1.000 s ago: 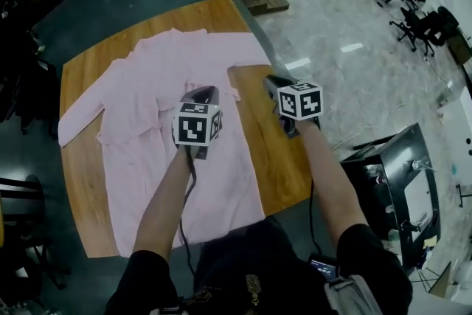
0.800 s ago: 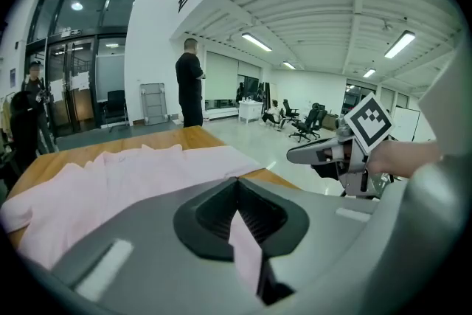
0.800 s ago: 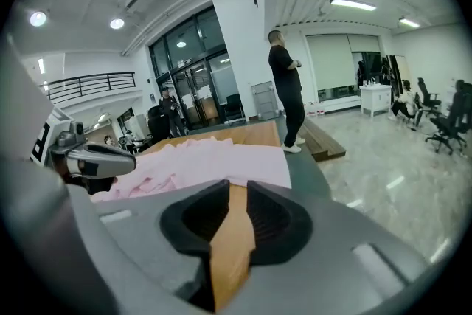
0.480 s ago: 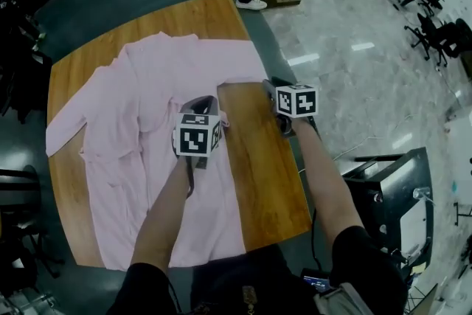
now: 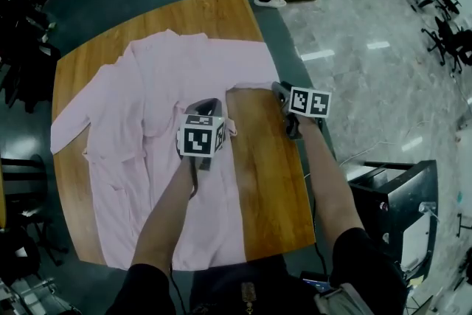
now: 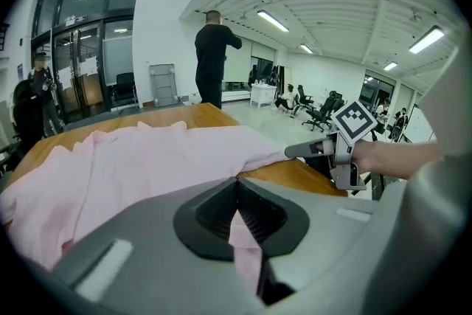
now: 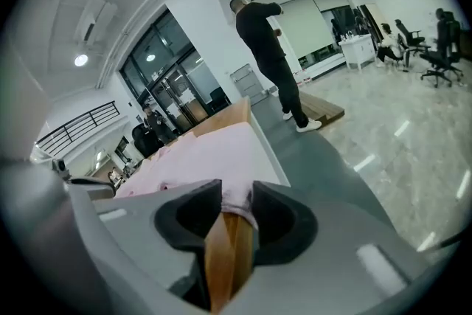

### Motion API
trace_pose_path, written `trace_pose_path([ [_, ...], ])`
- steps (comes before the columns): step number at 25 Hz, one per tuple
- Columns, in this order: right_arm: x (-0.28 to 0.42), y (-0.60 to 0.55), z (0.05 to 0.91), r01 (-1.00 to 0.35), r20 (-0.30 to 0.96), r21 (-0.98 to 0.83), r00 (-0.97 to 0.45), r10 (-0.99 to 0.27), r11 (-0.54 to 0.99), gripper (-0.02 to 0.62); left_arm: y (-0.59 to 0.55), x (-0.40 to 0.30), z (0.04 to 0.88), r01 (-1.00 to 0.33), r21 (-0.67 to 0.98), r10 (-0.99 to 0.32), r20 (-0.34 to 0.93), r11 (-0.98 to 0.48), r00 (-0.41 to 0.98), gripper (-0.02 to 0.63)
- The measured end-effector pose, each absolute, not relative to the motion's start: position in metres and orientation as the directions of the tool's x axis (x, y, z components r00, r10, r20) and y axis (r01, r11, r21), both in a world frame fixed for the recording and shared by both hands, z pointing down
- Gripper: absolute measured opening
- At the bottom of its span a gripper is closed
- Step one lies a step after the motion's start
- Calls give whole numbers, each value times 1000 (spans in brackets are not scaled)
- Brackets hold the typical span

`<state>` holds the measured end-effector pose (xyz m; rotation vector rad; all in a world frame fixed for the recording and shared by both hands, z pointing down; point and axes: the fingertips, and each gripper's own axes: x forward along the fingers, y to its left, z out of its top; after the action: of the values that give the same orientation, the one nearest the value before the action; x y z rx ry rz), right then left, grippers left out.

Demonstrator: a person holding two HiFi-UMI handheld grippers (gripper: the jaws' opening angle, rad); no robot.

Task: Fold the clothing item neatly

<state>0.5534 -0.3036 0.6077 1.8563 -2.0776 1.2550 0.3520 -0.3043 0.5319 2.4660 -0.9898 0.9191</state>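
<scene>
The pink shirt (image 5: 147, 144) lies spread on the wooden counter (image 5: 269, 181), filling the centre and left of the head view. Its right-hand edge is drawn inward, probably to set the first lengthwise fold. The left tongs (image 5: 212, 102), at frame centre, are clamped tight on a pinch of shirt fabric, keeping that edge under control. The right tongs (image 5: 280, 89), right of centre, have just been opening. Their jaws stand moderately apart, with the shirt's edge lying between the tips, apparently released.
</scene>
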Motion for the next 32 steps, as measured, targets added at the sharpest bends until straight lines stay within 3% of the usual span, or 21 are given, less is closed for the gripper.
trace_pose_path([
  [4,556,-304,598,-884,552,-466,-252,-795,-43,28,-305,350,536,-710,68,-487,682,-701,546,8],
  [10,533,-326,534,-920,464,-381,-278,-841,94,23,-314,329,519,-734,69,-524,655,-676,544,8],
  [19,436,-378,433,-932,395,-218,-354,-847,288,23,-338,269,478,-772,126,-596,563,-623,573,8],
  [26,324,-415,420,-901,395,-176,-434,-810,397,23,-361,201,464,-798,167,-640,514,-579,571,8],
  [32,225,-424,470,-847,457,-198,-525,-718,493,24,-366,141,489,-827,222,-640,542,-516,545,8],
])
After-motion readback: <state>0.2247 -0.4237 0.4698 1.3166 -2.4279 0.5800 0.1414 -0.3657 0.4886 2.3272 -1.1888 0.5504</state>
